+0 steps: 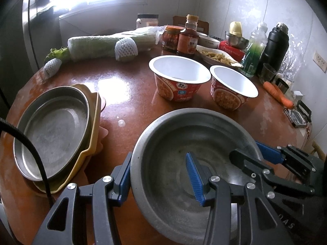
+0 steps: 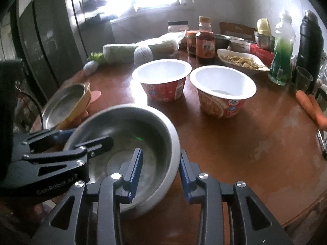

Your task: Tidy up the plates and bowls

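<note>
Straddling the near rim of the steel bowl (image 1: 190,163), your left claw (image 1: 161,175) has one blue pad outside the wall and the other inside the basin. The pads sit too far apart to be pinching the thin rim, so this claw reads as spread around it. Your right claw (image 2: 161,175) stands the same way on the bowl's opposite side in its own view: one pad inside the bowl, the other just outside the rim, spread with a gap on either side of the metal.

You have the steel bowl (image 2: 126,149) at the near edge of the round brown table (image 1: 126,94), tilted a little in the right wrist view; whether it is resting on the table or lifted cannot be told.

To your left, a shallow steel plate (image 1: 55,130) lies on top of a yellow dish (image 1: 92,143), stacked near the table's edge. Beyond the steel bowl stand two instant-noodle cups, the left paper bowl (image 1: 179,75) and the right paper bowl (image 1: 233,85), upright, side by side and apart from each other.

Further back you can see a sauce bottle (image 1: 189,38), a white dish of food (image 1: 216,57), a black flask (image 1: 276,45) and carrots (image 1: 278,94) on the right.
</note>
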The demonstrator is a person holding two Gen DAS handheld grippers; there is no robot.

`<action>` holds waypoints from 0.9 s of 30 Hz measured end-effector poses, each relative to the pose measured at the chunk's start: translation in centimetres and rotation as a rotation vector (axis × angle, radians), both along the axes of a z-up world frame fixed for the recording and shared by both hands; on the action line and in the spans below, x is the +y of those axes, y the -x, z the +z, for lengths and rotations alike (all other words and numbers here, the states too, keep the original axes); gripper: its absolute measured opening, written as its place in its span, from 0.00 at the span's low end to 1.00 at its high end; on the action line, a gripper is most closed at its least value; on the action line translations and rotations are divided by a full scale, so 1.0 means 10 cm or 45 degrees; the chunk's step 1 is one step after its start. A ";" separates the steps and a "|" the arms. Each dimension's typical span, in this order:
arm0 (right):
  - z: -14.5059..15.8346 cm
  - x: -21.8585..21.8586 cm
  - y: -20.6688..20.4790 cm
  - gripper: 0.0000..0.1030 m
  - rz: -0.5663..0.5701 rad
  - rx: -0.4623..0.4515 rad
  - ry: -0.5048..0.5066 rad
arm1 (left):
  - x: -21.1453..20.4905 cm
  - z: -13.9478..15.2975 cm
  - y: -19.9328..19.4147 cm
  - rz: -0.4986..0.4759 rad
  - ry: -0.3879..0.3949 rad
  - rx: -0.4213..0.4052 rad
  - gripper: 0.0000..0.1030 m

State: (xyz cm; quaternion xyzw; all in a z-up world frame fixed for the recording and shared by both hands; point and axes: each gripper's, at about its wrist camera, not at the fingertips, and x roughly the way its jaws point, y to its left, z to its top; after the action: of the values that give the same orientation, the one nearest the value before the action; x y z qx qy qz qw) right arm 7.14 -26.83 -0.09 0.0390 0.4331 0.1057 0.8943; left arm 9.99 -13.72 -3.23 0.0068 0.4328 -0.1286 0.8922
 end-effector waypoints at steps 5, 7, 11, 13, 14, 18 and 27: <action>0.03 -0.05 0.01 0.39 -0.027 -0.008 0.004 | 0.01 0.01 0.00 0.006 0.002 -0.007 0.48; 0.04 -0.06 0.02 0.41 -0.029 -0.012 0.002 | 0.01 0.02 0.00 0.008 0.008 -0.011 0.48; 0.07 -0.06 0.03 0.42 -0.033 -0.023 0.001 | 0.03 0.06 0.02 0.010 0.017 -0.028 0.48; 0.08 -0.07 0.03 0.42 -0.039 -0.026 -0.005 | 0.04 0.08 0.02 0.012 0.023 -0.033 0.48; 0.09 -0.08 0.04 0.43 -0.040 -0.029 -0.008 | 0.04 0.09 0.02 0.016 0.023 -0.035 0.48; 0.12 -0.10 0.04 0.43 -0.051 -0.041 -0.025 | 0.07 0.14 0.04 0.014 0.036 -0.052 0.48; 0.16 -0.14 -0.08 0.43 -0.067 -0.028 -0.040 | 0.10 0.25 -0.02 0.024 0.055 -0.062 0.50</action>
State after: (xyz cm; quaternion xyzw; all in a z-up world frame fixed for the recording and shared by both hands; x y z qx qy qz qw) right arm 7.96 -28.22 1.50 0.0634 0.4202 0.0894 0.9008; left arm 10.23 -12.74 -0.72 -0.0135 0.4083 -0.1292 0.9036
